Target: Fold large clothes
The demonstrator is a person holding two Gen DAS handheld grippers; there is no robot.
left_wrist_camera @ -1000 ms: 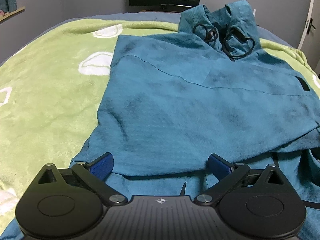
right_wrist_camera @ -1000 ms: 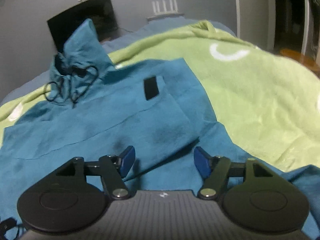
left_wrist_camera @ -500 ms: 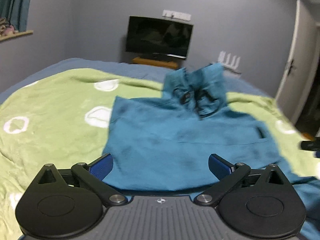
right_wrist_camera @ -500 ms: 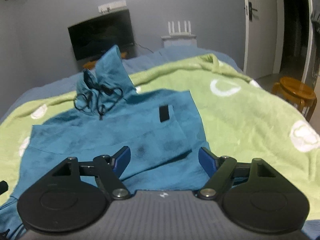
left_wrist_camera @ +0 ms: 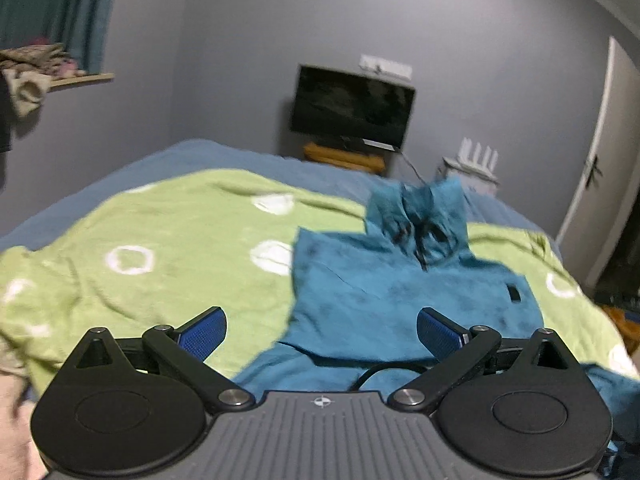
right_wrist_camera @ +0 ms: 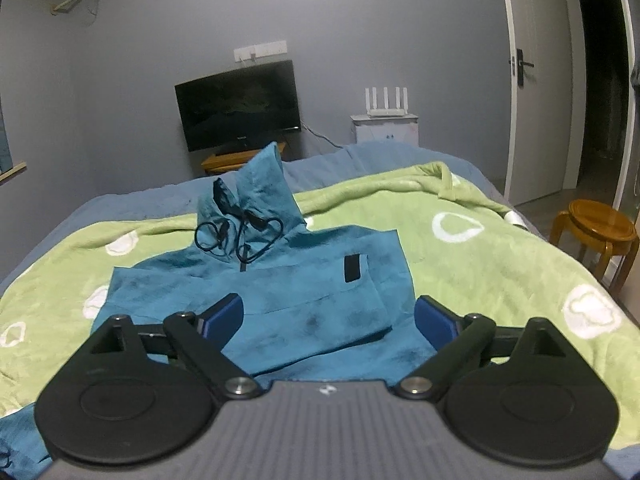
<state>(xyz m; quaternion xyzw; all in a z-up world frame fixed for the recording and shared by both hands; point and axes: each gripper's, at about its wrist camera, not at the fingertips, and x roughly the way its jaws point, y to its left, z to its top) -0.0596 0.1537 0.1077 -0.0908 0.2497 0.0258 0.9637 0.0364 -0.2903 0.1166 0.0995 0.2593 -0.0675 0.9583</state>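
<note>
Right gripper (right_wrist_camera: 326, 316): jaws just opened wider, stand well apart, nothing between pads. Left gripper (left_wrist_camera: 320, 332): also wide apart, empty. Both pulled up and back from teal hooded garment (right_wrist_camera: 288, 304), now lying ahead and below on green blanket (right_wrist_camera: 500, 280), hood farthest off. Fold laid and released; next grab likely near hem.

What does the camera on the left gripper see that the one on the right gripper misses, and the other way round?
Only the left wrist view shows the shelf with heaped cloth and the teal curtain beside it.

Only the right wrist view shows the round wooden stool and the dark open doorway.

Both show the teal hoodie with its black drawstrings lying on the green blanket, the television, the white router, and each camera's own open, empty gripper: left gripper, right gripper.
</note>
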